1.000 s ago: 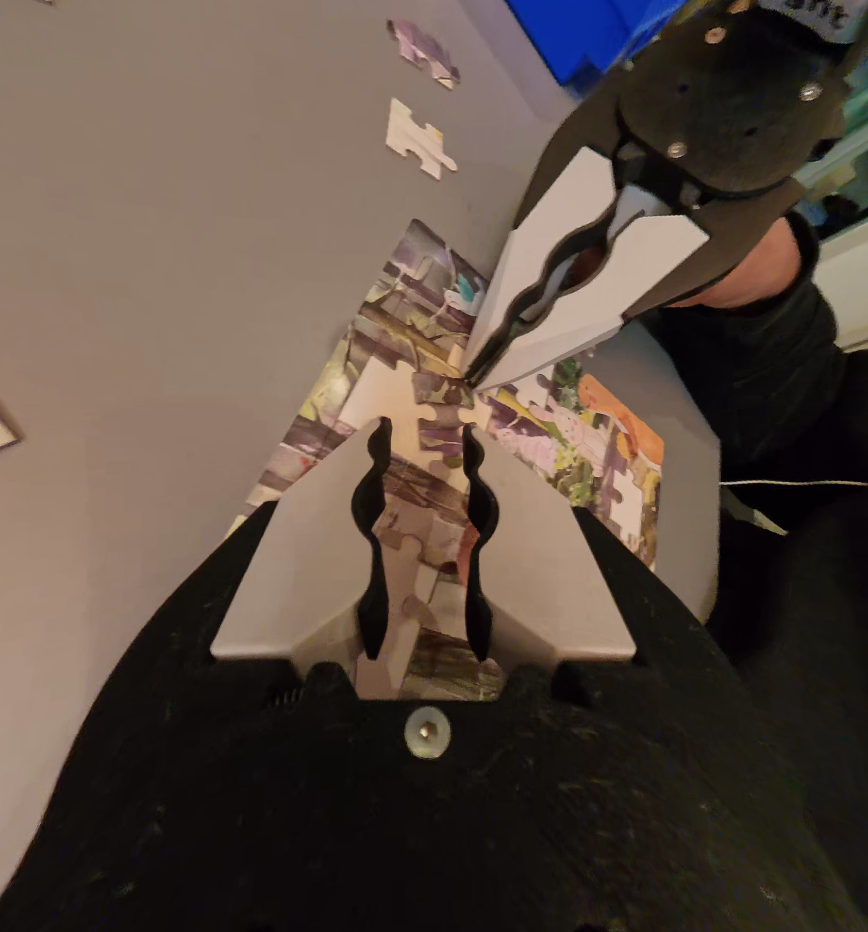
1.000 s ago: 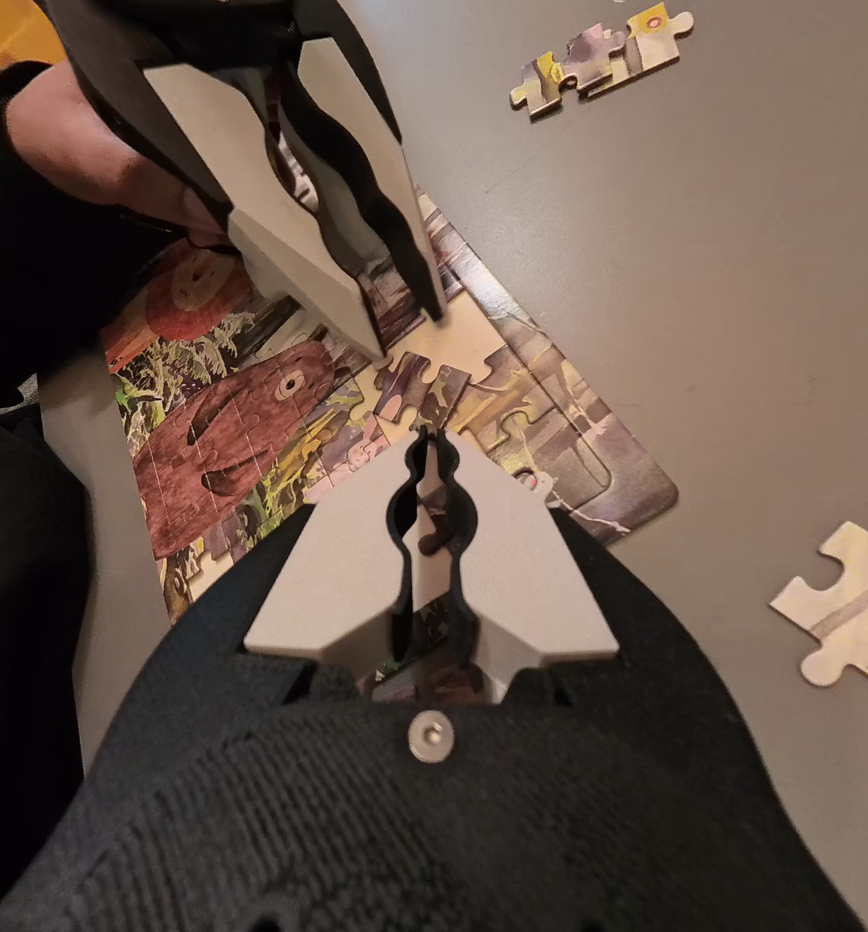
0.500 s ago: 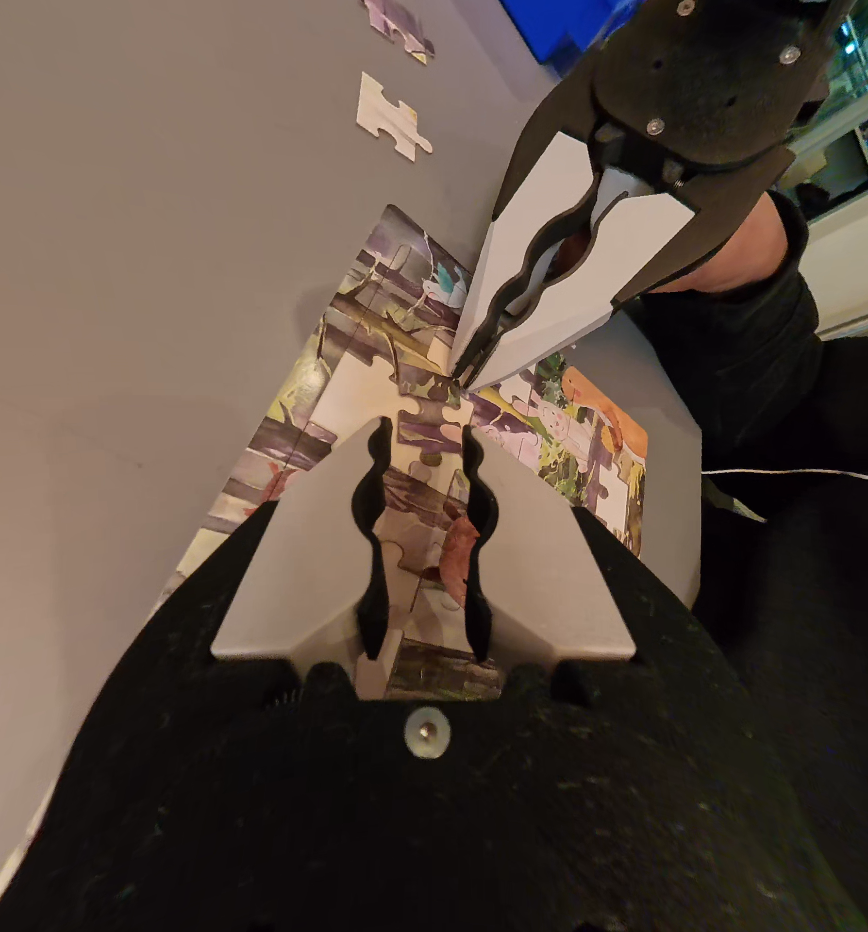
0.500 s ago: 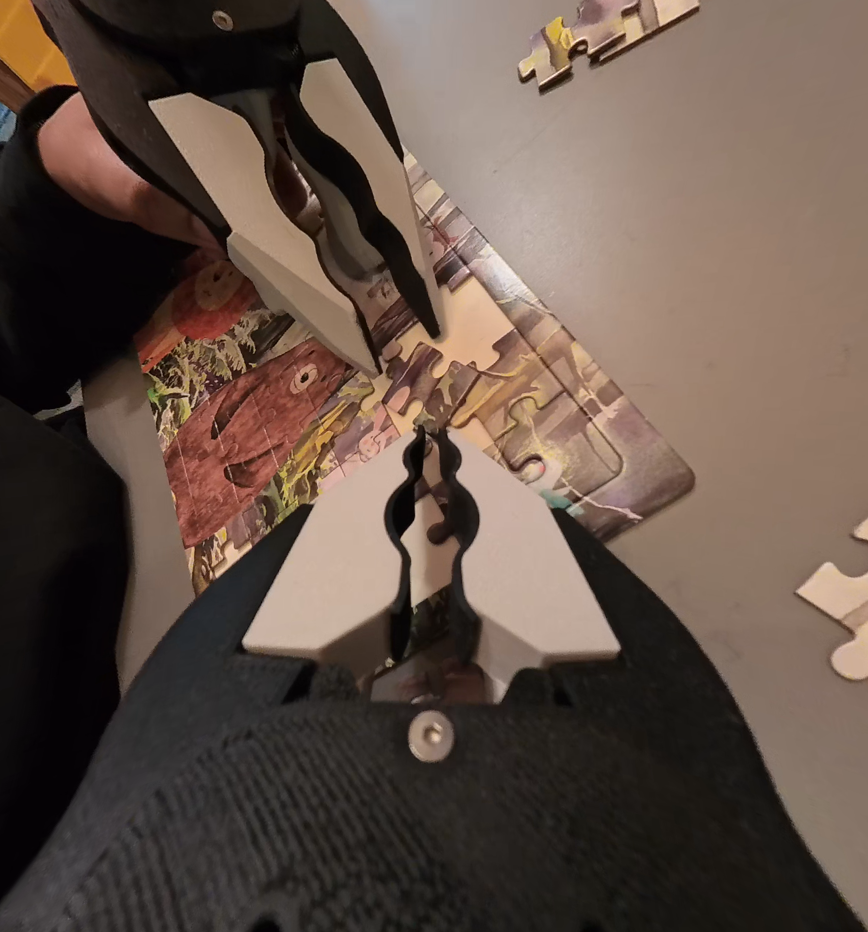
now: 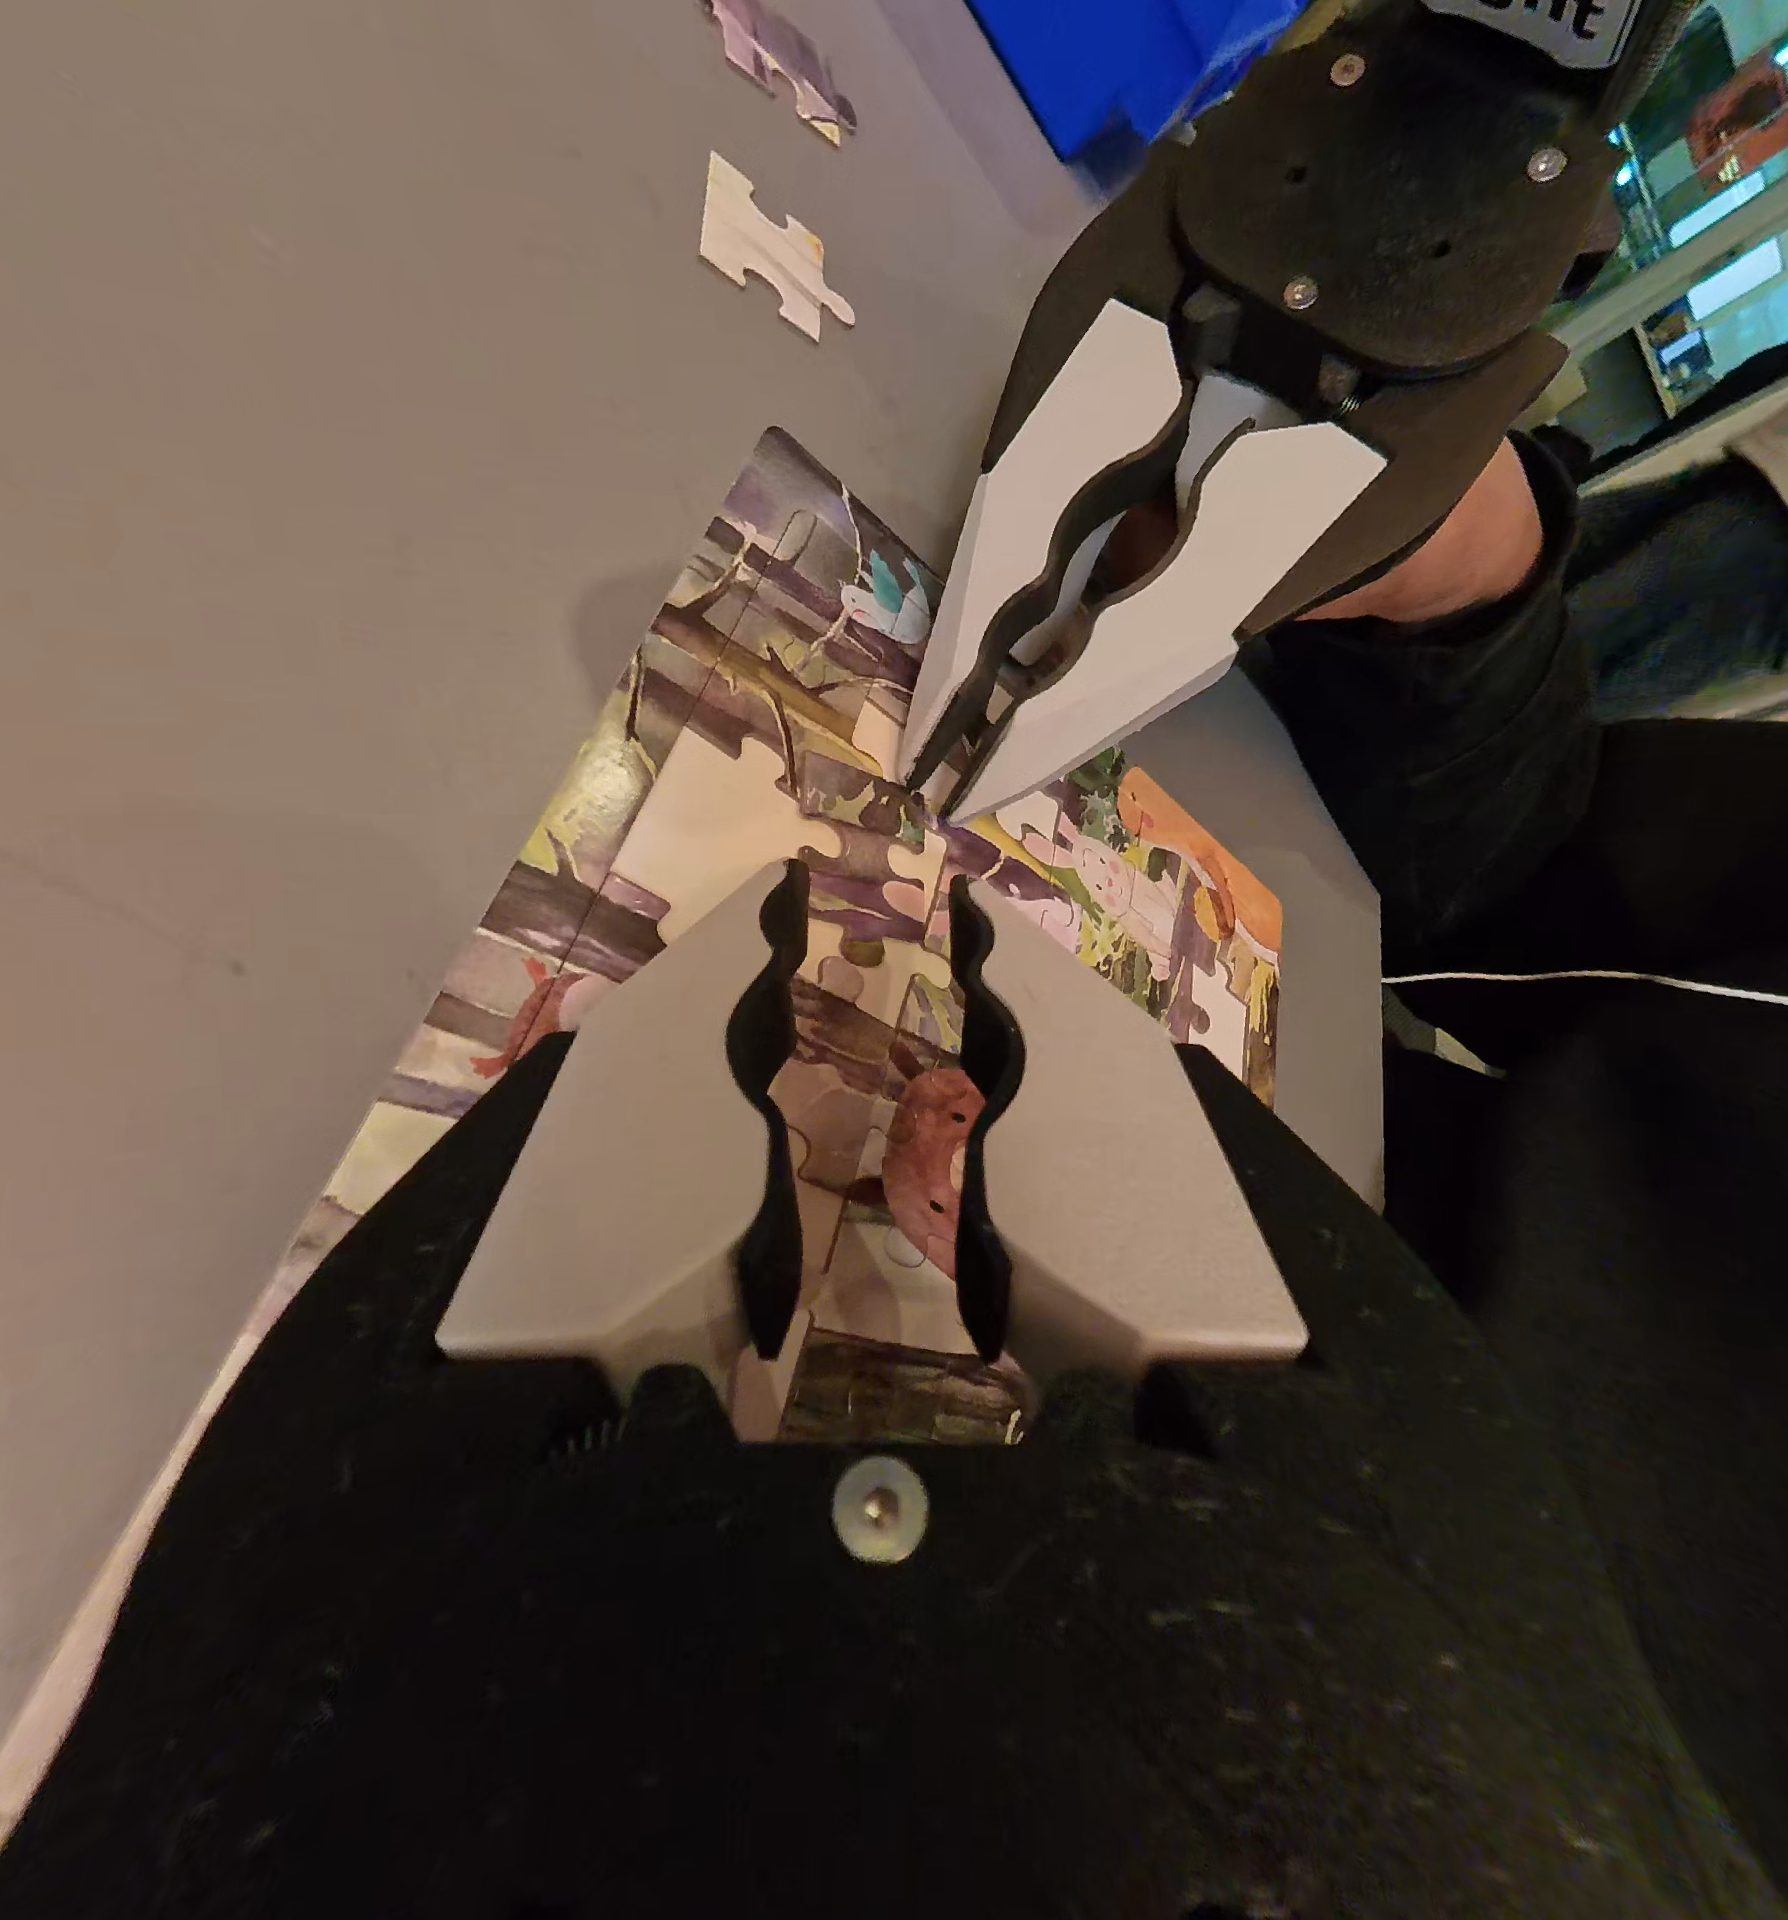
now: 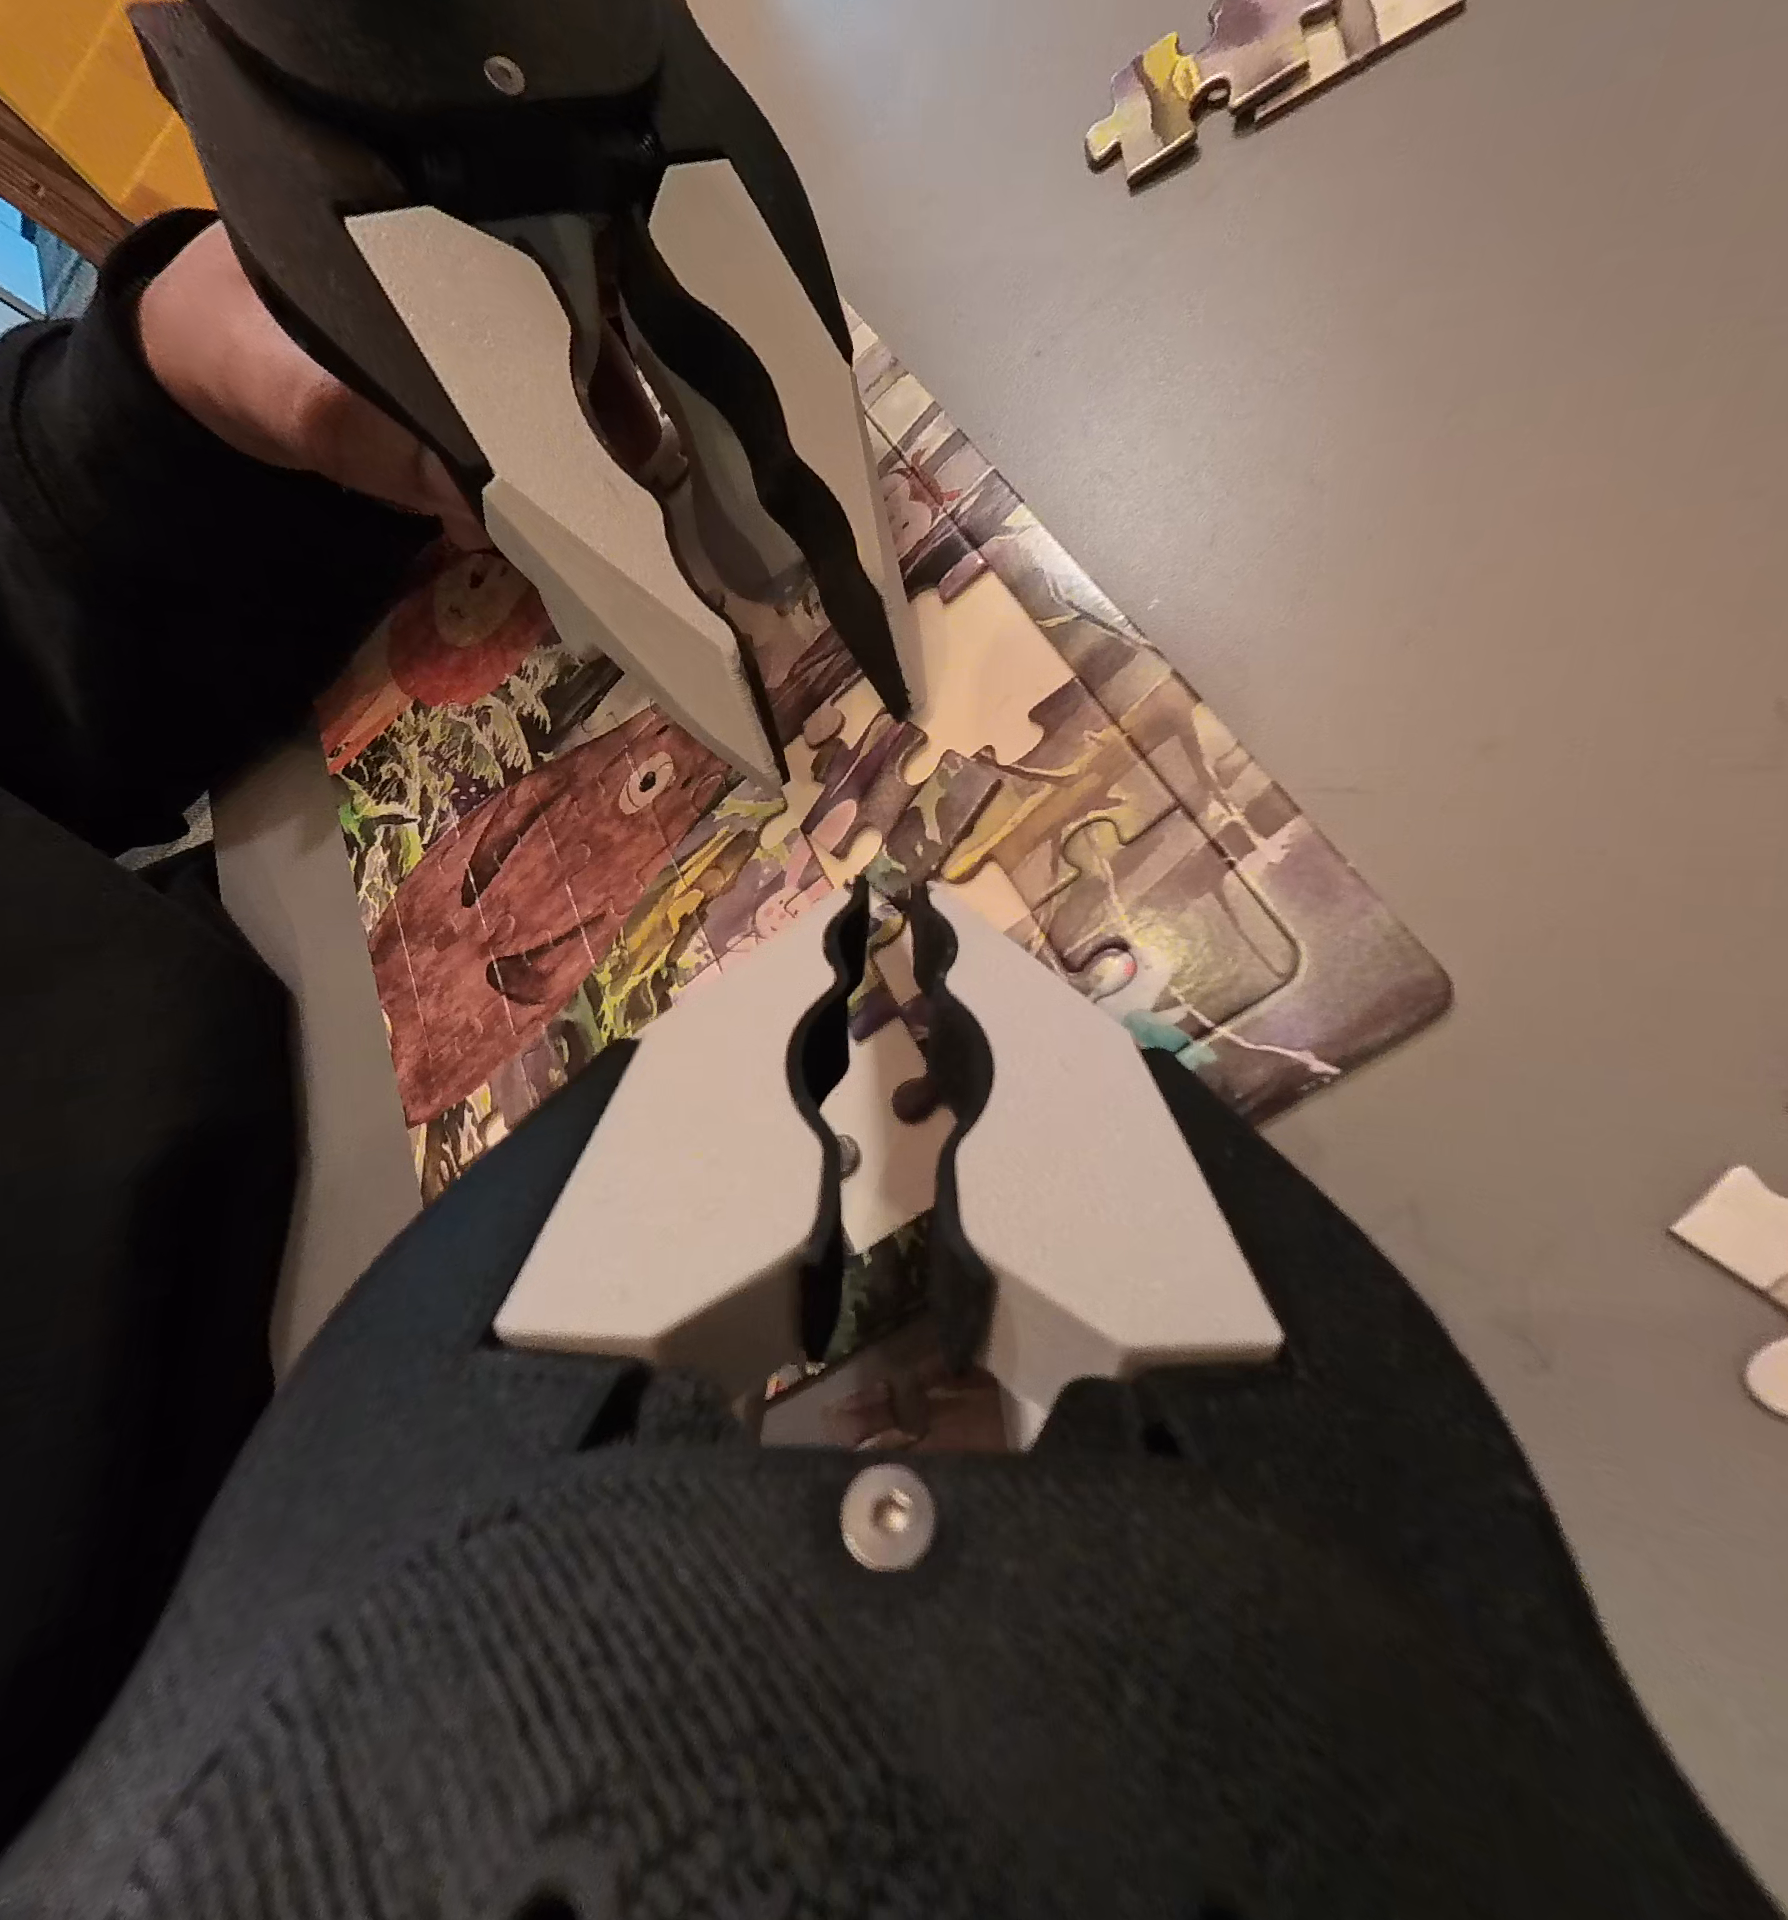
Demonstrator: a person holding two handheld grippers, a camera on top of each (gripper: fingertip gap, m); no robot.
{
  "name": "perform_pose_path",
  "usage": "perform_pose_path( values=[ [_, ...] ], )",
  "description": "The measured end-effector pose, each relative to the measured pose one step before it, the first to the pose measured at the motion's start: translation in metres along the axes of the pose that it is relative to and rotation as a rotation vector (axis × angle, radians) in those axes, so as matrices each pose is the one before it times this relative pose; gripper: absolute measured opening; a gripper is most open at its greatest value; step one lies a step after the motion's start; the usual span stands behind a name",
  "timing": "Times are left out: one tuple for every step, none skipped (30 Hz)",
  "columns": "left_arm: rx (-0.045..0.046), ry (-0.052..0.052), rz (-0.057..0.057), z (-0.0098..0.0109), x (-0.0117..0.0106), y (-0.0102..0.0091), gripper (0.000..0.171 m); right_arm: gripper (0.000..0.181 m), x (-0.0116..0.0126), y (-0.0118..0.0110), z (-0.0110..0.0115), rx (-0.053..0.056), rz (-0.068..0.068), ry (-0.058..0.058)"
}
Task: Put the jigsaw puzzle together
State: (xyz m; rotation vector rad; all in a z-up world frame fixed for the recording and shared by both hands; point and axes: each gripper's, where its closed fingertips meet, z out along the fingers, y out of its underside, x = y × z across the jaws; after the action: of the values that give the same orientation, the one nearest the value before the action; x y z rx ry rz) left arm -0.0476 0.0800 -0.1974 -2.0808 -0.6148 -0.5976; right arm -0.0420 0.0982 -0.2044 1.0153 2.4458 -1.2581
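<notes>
The jigsaw board (image 5: 599, 904) lies flat on the grey table, also in the right wrist view (image 6: 1233, 935). It has a pale unfilled patch in the middle. Two dark purple-green loose pieces (image 5: 864, 821) lie in that patch (image 6: 869, 779). My left gripper (image 5: 874, 878) is open and empty, just above the board, its tips on either side of the pieces (image 6: 838, 743). My right gripper (image 6: 885, 894) has its jaws almost closed with nothing visible between them. Its tips rest on the edge of the loose pieces (image 5: 934, 800).
A pale loose piece (image 5: 765, 244) and a purple cluster (image 5: 786, 62) lie further off on the table, near a blue bin (image 5: 1098, 62). In the right wrist view another pale piece (image 6: 1783, 1288) and a joined strip (image 6: 1264, 73) lie to the right. Dark sleeves are along the table edge. Only a small space, under 4 cm, lies between the two pairs of fingers.
My left gripper has come down closer to the loose pieces and stays open. My right gripper's tips stay on the pieces, its jaws unchanged.
</notes>
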Motion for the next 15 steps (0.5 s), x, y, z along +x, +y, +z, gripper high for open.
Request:
perform_pose_path(
  values=[
    [0.001, 0.001, 0.0003, -0.00022, 0.00013, -0.00022, 0.025, 0.006, -0.00011, -0.00015, -0.00015, 0.0007, 0.0001, -0.0016],
    [0.00166, 0.0014, 0.0006, -0.00017, 0.00015, -0.00031, 0.025, 0.006, -0.00037, -0.00024, -0.00003, 0.0016, -0.0003, -0.0028],
    [0.00277, 0.0025, 0.0001, -0.00018, 0.00033, -0.00042, 0.024, 0.006, -0.00063, -0.00035, -0.00017, 0.0027, 0.0014, -0.0053],
    [0.00235, 0.0023, -0.0008, -0.00031, 0.00027, -0.00037, 0.024, 0.006, -0.00066, -0.00046, -0.00015, 0.003, 0.0023, -0.0056],
    [0.00177, 0.0013, -0.0002, -0.00022, 0.00004, -0.00028, 0.023, 0.006, -0.0008, -0.00056, -0.00033, 0.0033, 0.0011, -0.0052],
    [0.00183, -0.0003, 0.0006, -0.00028, 0.00004, -0.00029, 0.023, 0.006, -0.00061, -0.00081, -0.00049, 0.0052, -0.0007, -0.0041],
    [0.00115, -0.005, 0.0016, -0.00053, -0.00066, -0.00033, 0.023, 0.006, -0.00007, -0.00097, -0.00067, 0.0052, -0.0008, -0.0005],
    [0.00079, -0.0116, 0.0039, -0.00066, -0.00155, -0.00017, 0.024, 0.006, 0.00094, -0.00045, -0.00094, 0.0031, -0.0003, 0.0053],
    [-0.00015, -0.0167, 0.0059, -0.00076, -0.00227, -0.00022, 0.024, 0.006, 0.00197, -0.0003, -0.00124, 0.0019, -0.0007, 0.0104],
    [-0.00158, -0.0166, 0.0068, -0.00069, -0.00214, 0.00018, 0.023, 0.006, 0.00259, -0.00013, -0.00144, 0.0015, 0.0005, 0.0134],
    [-0.00142, -0.0083, 0.0051, -0.0005, -0.00082, 0.00005, 0.023, 0.006, 0.00196, -0.00032, -0.00144, 0.0034, 0.002, 0.0088],
    [-0.00137, -0.0074, 0.0037, -0.0002, -0.00059, -0.00004, 0.023, 0.006, 0.00097, -0.0007, -0.00112, 0.0057, 0.0038, 0.002],
    [-0.00425, -0.0086, 0.0048, -0.00015, -0.0006, 0.0005, 0.023, 0.006, 0.0002, -0.00073, -0.00064, 0.005, 0.0044, -0.0026],
    [-0.00531, -0.0058, 0.0056, 0.00009, -0.00017, 0.00061, 0.023, 0.007, -0.00014, -0.00031, -0.00011, 0.0026, 0.0032, -0.0031],
    [-0.00668, -0.0037, 0.0049, 0.00022, 0.00024, 0.00081, 0.023, 0.007, -0.00038, 0.00036, 0.00059, -0.0015, 0.001, -0.0022]
  ],
)
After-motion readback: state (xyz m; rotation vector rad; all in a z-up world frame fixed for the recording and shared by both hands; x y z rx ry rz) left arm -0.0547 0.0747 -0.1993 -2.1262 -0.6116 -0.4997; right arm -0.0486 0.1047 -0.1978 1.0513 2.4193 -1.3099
